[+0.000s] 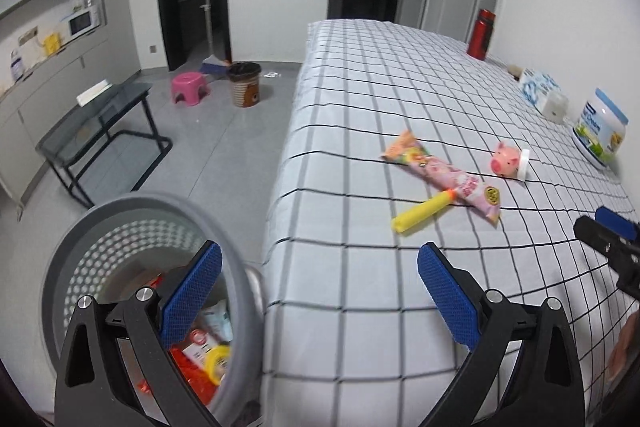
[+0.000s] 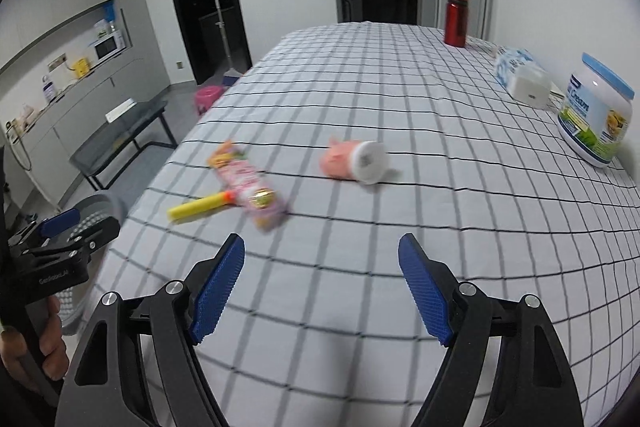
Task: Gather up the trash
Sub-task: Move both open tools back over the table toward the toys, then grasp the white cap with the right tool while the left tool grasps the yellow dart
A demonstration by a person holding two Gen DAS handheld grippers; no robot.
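Both of my hand-held grippers are empty. The left hand-held gripper (image 1: 320, 291) has its jaws spread wide, one finger over the grey perforated bin (image 1: 60, 267) and the other over the tabletop (image 1: 360, 87) edge. The bin stands on the floor tight against that edge, probably so items can be carried a short way and dropped in; it already holds red and yellow wrappers. The right hand-held gripper (image 2: 321, 283) is also released, nothing between its pads. Remaining trash lies together mid-tabletop: pink snack wrapper (image 2: 250, 185), yellow tube (image 2: 198, 207) touching its end, pig-shaped cup (image 2: 354, 162) tipped over, just beside. The big jar (image 2: 596, 111), tissue pack (image 2: 520, 77) and red flask (image 2: 456, 19) stand along the wall side, likely not trash.
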